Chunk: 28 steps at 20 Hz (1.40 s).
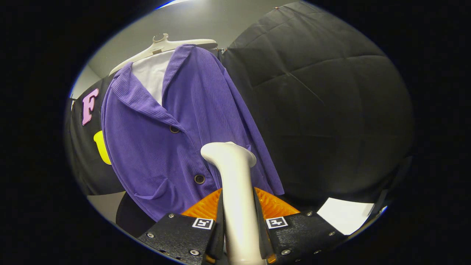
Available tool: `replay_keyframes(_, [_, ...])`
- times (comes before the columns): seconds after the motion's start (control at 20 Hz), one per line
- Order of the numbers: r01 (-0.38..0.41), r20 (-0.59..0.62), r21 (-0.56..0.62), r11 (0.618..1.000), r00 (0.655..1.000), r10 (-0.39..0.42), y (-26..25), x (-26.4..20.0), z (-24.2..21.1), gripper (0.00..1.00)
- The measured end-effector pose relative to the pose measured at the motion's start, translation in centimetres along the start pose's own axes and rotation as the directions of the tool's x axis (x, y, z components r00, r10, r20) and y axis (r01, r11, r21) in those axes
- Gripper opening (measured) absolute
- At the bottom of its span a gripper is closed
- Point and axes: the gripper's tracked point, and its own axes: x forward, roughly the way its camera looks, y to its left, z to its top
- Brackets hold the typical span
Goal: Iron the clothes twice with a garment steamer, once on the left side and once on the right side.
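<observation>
You're holding the white plastic garment steamer [235, 191] upright in the claw [239, 217], and its curved head is sitting right against the lower front of the purple ribbed button-up jacket [176, 136]. The jacket is hanging on a cream plastic hanger [162, 46] in front of the black booth wall, with a white lining showing at the open collar.

Here's what could go wrong from here, as I'm judging it. The jacket is hanging free, so if you're pressing the head in too hard, the cloth is likely swinging away or bunching rather than smoothing. The head is also sitting close to the front placket and just beside the lower dark round button [199, 179]; dragging across that button could be catching the nozzle and tugging the jacket askew on the hanger. And the handle is smooth and rounded, so a sideways push is risking it twisting in your grip.

Now the claw: you're keeping it narrow, both fingers clamping the steamer's handle from either side, with nothing else between them. The steamer's head is reaching beyond the fingers, touching the jacket near its right-hand hem as you're seeing it.
</observation>
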Motion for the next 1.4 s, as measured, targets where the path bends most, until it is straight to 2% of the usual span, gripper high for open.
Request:
replay_keyframes(0.15, [-0.003, -0.008, 0.038, 0.999, 1.000, 0.003, -0.2, 0.0, -1.0, 0.37])
replay_keyframes(0.55, [0.033, -0.061, 0.050, 0.998, 0.998, -0.030, -1.6, -0.9, -4.8, 0.38])
replay_keyframes(0.8, [0.055, -0.169, -0.011, 0.998, 0.984, -0.056, -2.1, -1.2, -9.4, 0.38])
replay_keyframes(1.05, [0.041, -0.180, -0.014, 0.999, 0.983, -0.042, -2.0, -3.6, -11.4, 0.37])
replay_keyframes(1.25, [0.005, -0.160, -0.069, 0.998, 0.987, -0.016, -0.9, -7.6, -12.0, 0.38])
replay_keyframes(1.4, [-0.084, -0.150, -0.112, 0.990, 0.986, 0.067, 1.8, -11.8, -11.9, 0.38])
